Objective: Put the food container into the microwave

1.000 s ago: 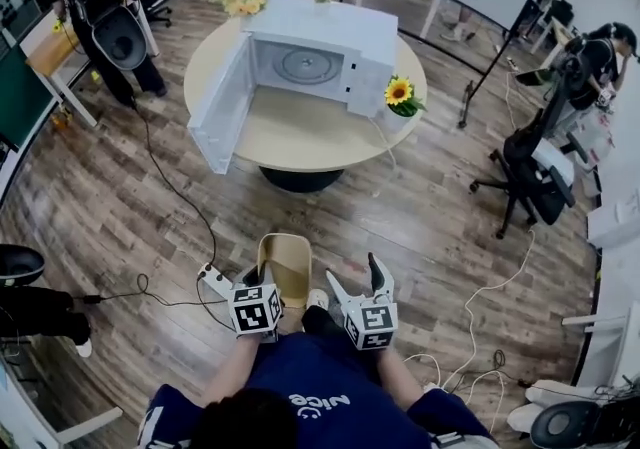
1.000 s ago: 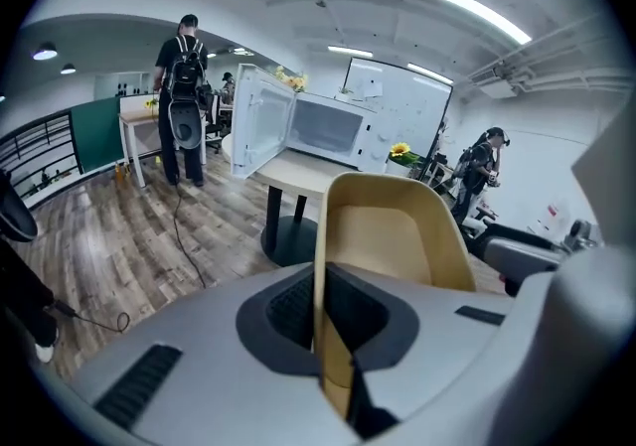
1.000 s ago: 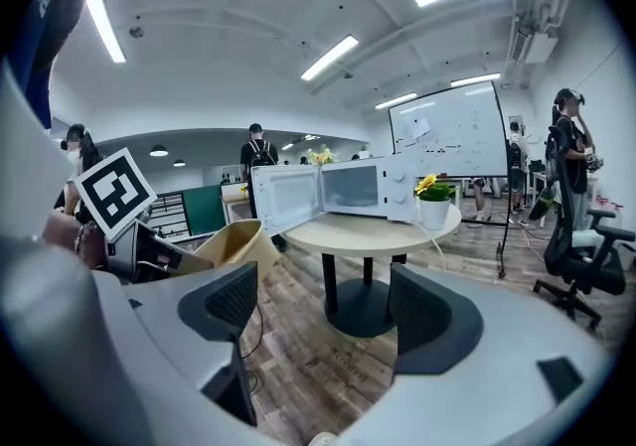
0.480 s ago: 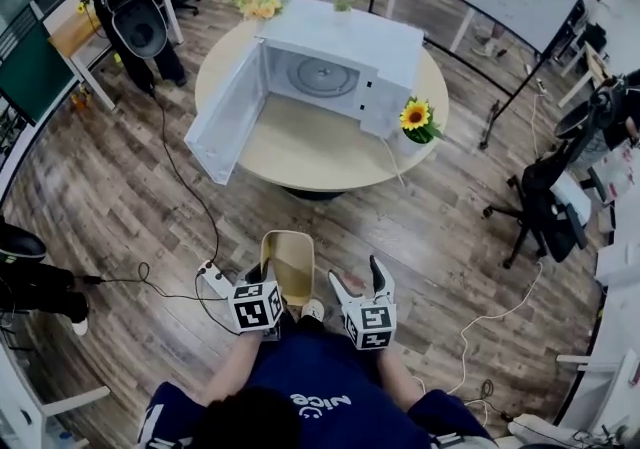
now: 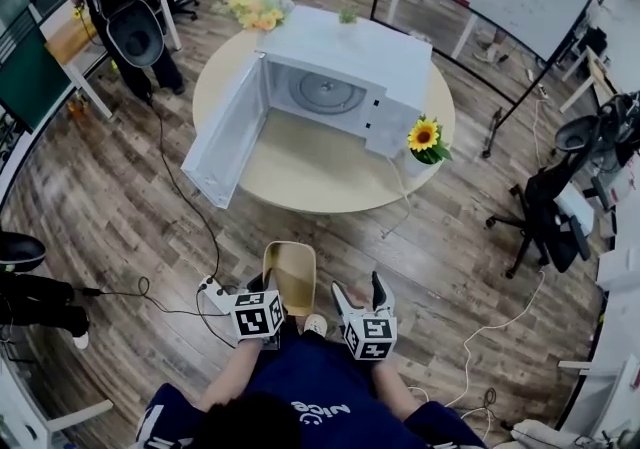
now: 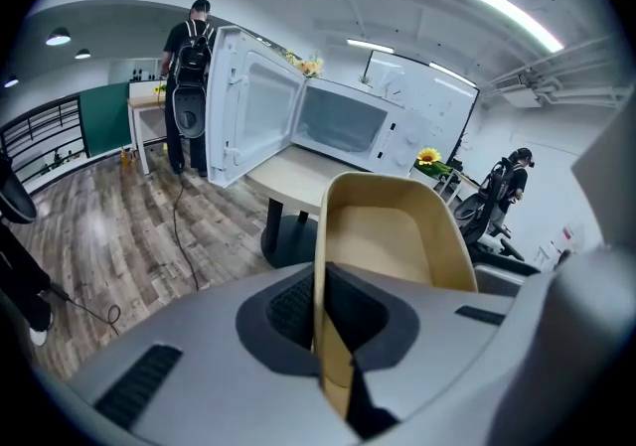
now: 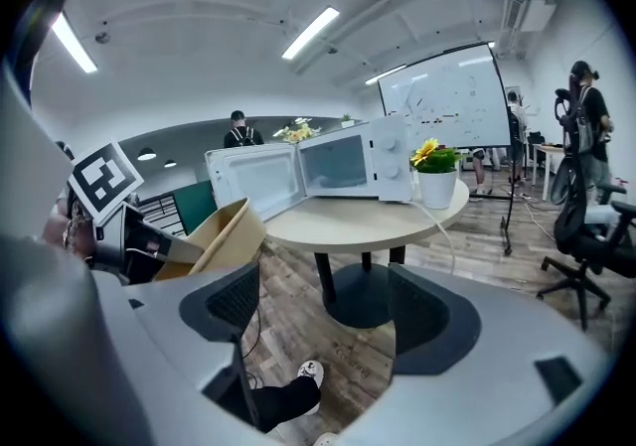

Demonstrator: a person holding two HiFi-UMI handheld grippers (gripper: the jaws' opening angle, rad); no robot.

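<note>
Food container [image 5: 291, 265] — in left claw [image 5: 268, 289], nose-down.

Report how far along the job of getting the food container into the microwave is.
Done: the microwave door stands open, and the left gripper is shut on the container at its rim. In hand: the container is held over the floor, short of the table; the right gripper is open and empty. Left: bring it to the microwave and set it on the turntable inside.

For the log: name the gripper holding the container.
The left gripper, shut on the rim of the food container; the right gripper stands open and empty.
</note>
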